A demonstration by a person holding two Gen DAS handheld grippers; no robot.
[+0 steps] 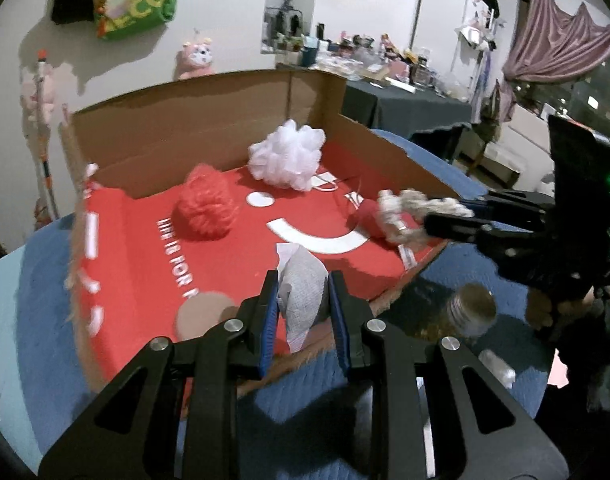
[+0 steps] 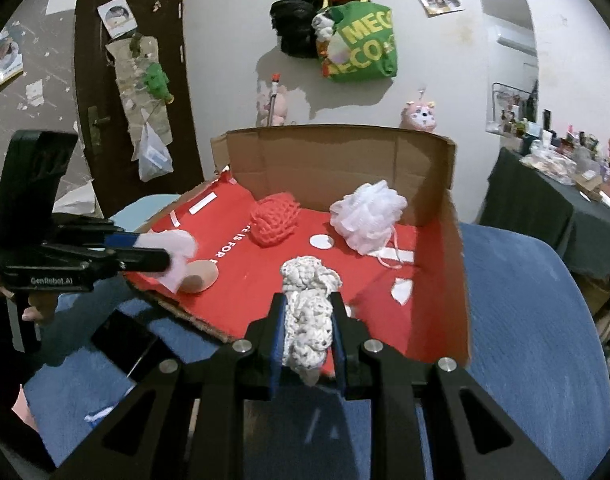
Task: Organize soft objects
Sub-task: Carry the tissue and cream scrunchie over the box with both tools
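A blue-covered surface [image 2: 517, 300] carries the cardboard box [image 2: 337, 160] and a dark phone [image 2: 125, 346].

left tongs [image 1: 303, 312]: matte black angular link arms with triangular cutouts, round silver pivot screws, blue pads lining the inner finger faces. right tongs [image 2: 308, 330]: same build. white "genrobot.ai" lettering on the black side of the left unit.

Room behind me was dim, w/ off-white walls [image 2: 233, 40]. Dark door [image 2: 133, 92] stood at left, green tote bag [image 2: 361, 46] hung on wall. Cluttered table w/ dark cloth [image 1: 405, 108] sat at right, pink curtain [image 1: 557, 44] by the window. Blue rug [image 2: 517, 320] lay underneath.
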